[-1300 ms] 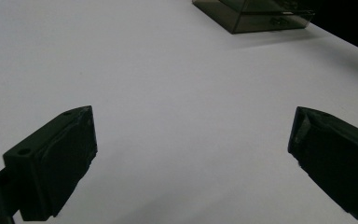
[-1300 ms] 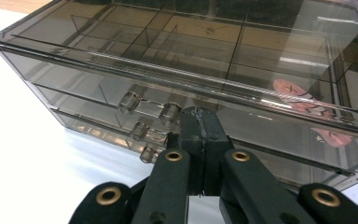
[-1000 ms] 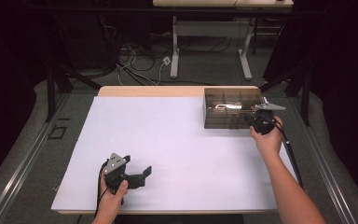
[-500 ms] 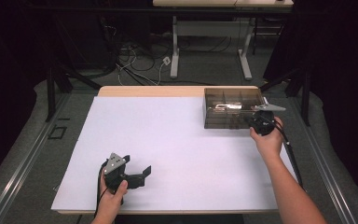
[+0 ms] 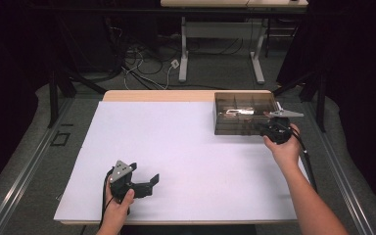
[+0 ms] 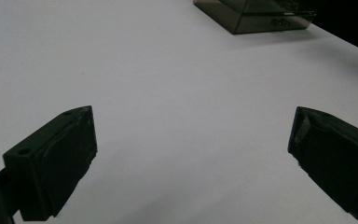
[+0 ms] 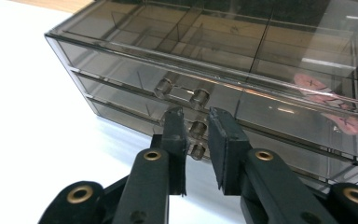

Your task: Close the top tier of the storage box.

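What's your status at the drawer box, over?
Right gripper at lower drawer handle, jaws just opening, handle between, no visible pinch. Left gripper open, resting on table. Drawers look closed. Nothing blocking.

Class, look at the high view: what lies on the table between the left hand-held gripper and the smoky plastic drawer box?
Nothing: the high view shows bare white table between the left hand-held gripper and drawer box.

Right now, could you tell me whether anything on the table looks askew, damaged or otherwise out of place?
Nothing stands out. The smoky clear drawer box sits square at the table's far right with its drawers pushed in. The right gripper has just been opening around a drawer handle; the left gripper rests open near the front edge.
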